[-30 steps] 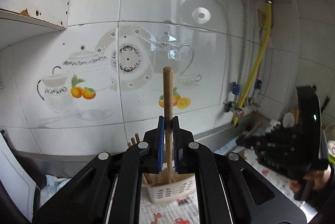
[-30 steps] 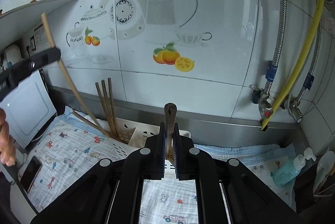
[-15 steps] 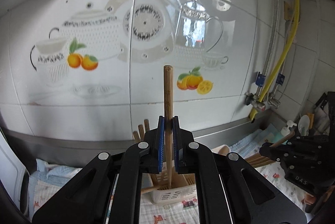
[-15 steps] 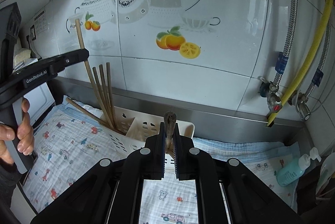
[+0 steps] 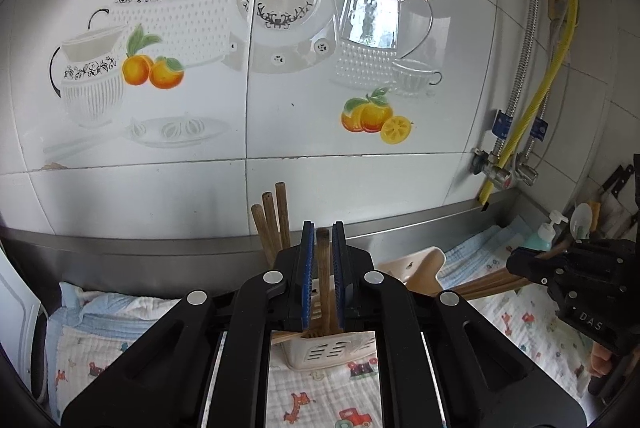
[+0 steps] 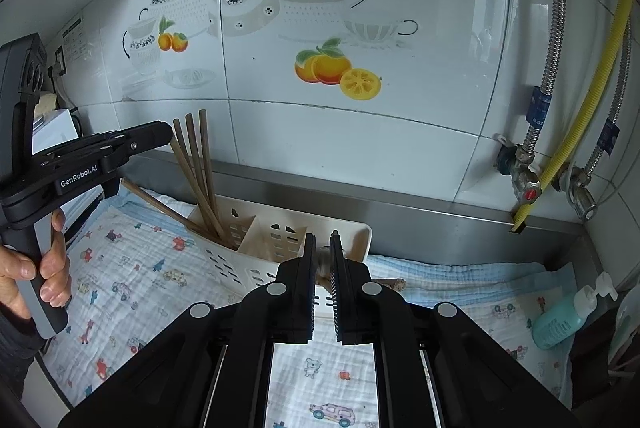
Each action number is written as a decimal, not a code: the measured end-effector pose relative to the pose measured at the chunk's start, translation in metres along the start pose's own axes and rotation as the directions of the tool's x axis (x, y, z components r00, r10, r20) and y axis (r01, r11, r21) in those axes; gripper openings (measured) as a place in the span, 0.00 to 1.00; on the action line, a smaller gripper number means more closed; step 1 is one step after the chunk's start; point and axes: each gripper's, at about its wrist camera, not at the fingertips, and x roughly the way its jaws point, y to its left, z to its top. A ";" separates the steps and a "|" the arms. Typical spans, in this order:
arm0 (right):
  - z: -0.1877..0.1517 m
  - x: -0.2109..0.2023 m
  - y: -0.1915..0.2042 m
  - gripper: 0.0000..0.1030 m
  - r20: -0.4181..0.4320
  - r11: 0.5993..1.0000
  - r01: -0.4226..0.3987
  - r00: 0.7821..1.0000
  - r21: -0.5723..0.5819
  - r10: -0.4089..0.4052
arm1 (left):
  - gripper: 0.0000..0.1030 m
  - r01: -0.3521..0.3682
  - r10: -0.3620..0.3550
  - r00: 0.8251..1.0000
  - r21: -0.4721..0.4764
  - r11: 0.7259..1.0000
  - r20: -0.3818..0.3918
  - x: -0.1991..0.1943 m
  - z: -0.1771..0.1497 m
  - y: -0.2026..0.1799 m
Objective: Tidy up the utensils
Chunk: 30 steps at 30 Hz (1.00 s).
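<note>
The left gripper (image 5: 322, 240) sits low in the centre of its own view, its blue-padded jaws just starting to part with a brown chopstick (image 5: 323, 268) standing upright between them. The stick's lower end drops into a cream plastic utensil holder (image 5: 328, 354) with slotted walls, which stands on a white cloth (image 5: 320, 396) printed with small cars and animals. Behind the jaws, three more chopsticks (image 5: 272, 220) rise from the same holder and lean towards the tiled wall (image 5: 160, 187), which carries a picture of teapots, a plate and oranges.

In the right wrist view the right gripper (image 6: 322, 260) is at the bottom centre, its jaws clamped tight on the dark end of a wooden utensil (image 6: 323, 264); little of that utensil shows past the pads, so its kind cannot be told. Just beyond the tips the holder (image 6: 280, 240) shows its divided compartments, with the leaning chopsticks (image 6: 196, 167) in the left compartment and one more stick (image 6: 160, 205) lying slanted against the holder's left end. The left gripper (image 6: 170, 133) reaches in from the left edge of this view, its tip at the tops of those sticks, and a hand (image 6: 36, 268) grips its handle at the lower left.

A yellow hose (image 6: 580, 99) and braided metal pipes run down the wall on the right, and a teal pump bottle (image 6: 568, 316) lies at the lower right.
</note>
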 end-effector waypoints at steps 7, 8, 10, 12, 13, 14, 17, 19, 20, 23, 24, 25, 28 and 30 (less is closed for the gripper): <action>0.001 -0.008 -0.001 0.10 0.016 1.000 0.007 1.000 0.006 -0.007 | 0.39 -0.001 0.000 1.000 0.007 1.000 0.031 -0.015 0.001 -0.002; 0.000 -0.010 -0.001 0.13 0.019 1.000 0.007 1.000 0.007 -0.008 | 0.45 -0.003 0.003 0.999 0.006 1.000 0.033 -0.017 0.000 -0.002; 0.000 -0.015 -0.001 0.16 0.028 1.000 0.008 1.000 0.012 -0.008 | 0.46 -0.011 0.011 0.999 0.008 1.000 0.044 -0.023 -0.001 -0.001; -0.003 -0.021 -0.001 0.17 0.038 1.000 0.007 0.999 0.013 -0.007 | 0.52 -0.016 0.015 0.999 0.008 1.000 0.048 -0.030 -0.005 0.000; -0.004 -0.024 0.000 0.20 0.044 1.000 0.009 0.999 0.013 -0.010 | 0.57 -0.023 0.022 0.998 0.003 1.000 0.053 -0.034 -0.007 0.001; -0.005 -0.027 0.001 0.22 0.047 1.000 0.010 0.999 0.013 -0.011 | 0.60 -0.027 0.027 0.998 0.001 1.000 0.059 -0.038 -0.009 0.002; -0.012 -0.036 0.004 0.26 0.059 1.000 0.016 0.998 0.012 -0.017 | 0.68 -0.036 0.036 0.997 -0.007 0.999 0.069 -0.050 -0.016 0.005; -0.018 -0.043 0.006 0.32 0.070 1.000 0.020 0.997 0.016 -0.021 | 0.70 -0.032 0.033 0.996 -0.013 0.999 0.078 -0.059 -0.021 0.006; -0.021 -0.045 0.007 0.35 0.073 1.000 0.023 0.997 0.015 -0.024 | 0.74 -0.037 0.038 0.996 -0.012 0.999 0.081 -0.063 -0.024 0.007; -0.032 -0.054 0.012 0.38 0.086 0.999 0.035 0.996 0.008 -0.035 | 0.80 -0.052 0.052 0.995 -0.007 0.999 0.089 -0.077 -0.035 0.007; -0.036 -0.057 0.013 0.39 0.090 0.999 0.034 0.995 0.010 -0.035 | 0.80 -0.052 0.052 0.995 -0.006 0.999 0.090 -0.081 -0.039 0.007; -0.040 -0.059 0.014 0.43 0.096 0.999 0.033 0.995 0.017 -0.034 | 0.81 -0.057 0.057 0.994 -0.007 0.998 0.092 -0.085 -0.043 0.008; -0.053 -0.067 0.018 0.52 0.110 0.999 0.027 0.993 0.032 -0.030 | 0.82 -0.070 0.070 0.993 -0.009 0.998 0.096 -0.096 -0.055 0.009; -0.063 -0.071 0.021 0.57 0.115 0.999 0.028 0.993 0.037 -0.032 | 0.86 -0.072 0.072 0.993 -0.010 0.997 0.091 -0.101 -0.064 0.011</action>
